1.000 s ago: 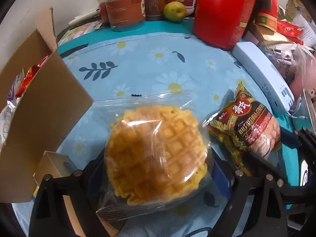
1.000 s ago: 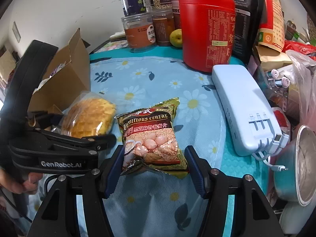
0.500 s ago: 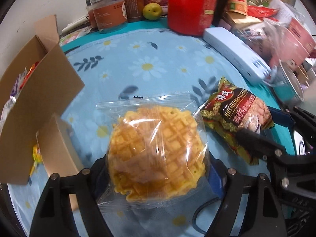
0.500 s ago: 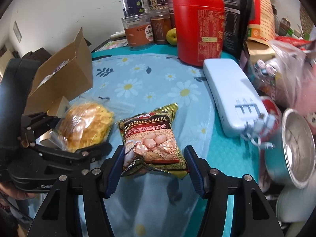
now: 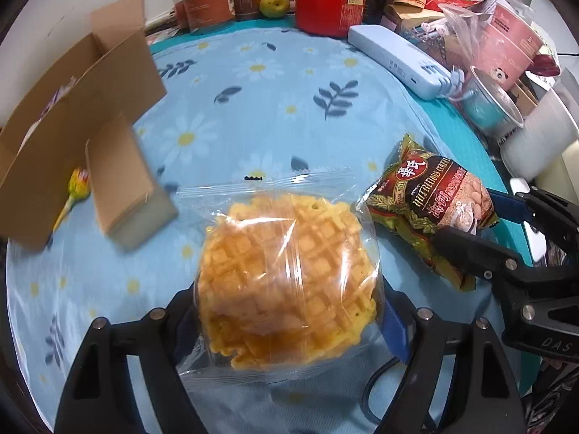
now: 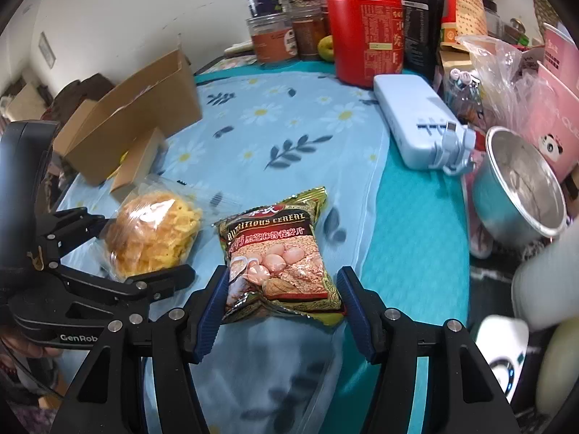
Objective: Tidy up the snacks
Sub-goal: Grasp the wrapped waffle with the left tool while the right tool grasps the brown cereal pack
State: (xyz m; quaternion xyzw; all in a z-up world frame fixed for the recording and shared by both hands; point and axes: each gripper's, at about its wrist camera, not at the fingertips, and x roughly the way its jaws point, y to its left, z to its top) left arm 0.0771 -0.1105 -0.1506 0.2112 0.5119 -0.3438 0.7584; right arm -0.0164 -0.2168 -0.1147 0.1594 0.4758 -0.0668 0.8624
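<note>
A round yellow waffle-patterned bread (image 5: 286, 271) in a clear wrapper sits between the fingers of my left gripper (image 5: 287, 305), which is shut on it. The right wrist view shows the same bread (image 6: 155, 231) in the left gripper (image 6: 134, 246), low on the left. A green and brown cereal packet (image 6: 278, 249) is pinched at its lower end between the blue pads of my right gripper (image 6: 284, 296). In the left wrist view the packet (image 5: 430, 202) and right gripper (image 5: 485, 220) are to the right of the bread. Both hang over the daisy-print cloth (image 6: 289, 119).
An open cardboard box (image 5: 83, 108) with snacks inside stands at the left, a small brown carton (image 5: 123, 181) beside it. Behind are jars (image 6: 271, 39), a red canister (image 6: 365, 32) and a pale blue case (image 6: 412, 115). A metal pot (image 6: 521, 188) and bags crowd the right edge.
Both grippers have drawn back and to the right, each still carrying its packet. The cardboard box and jars now lie farther off, and the metal pot has come into view.
</note>
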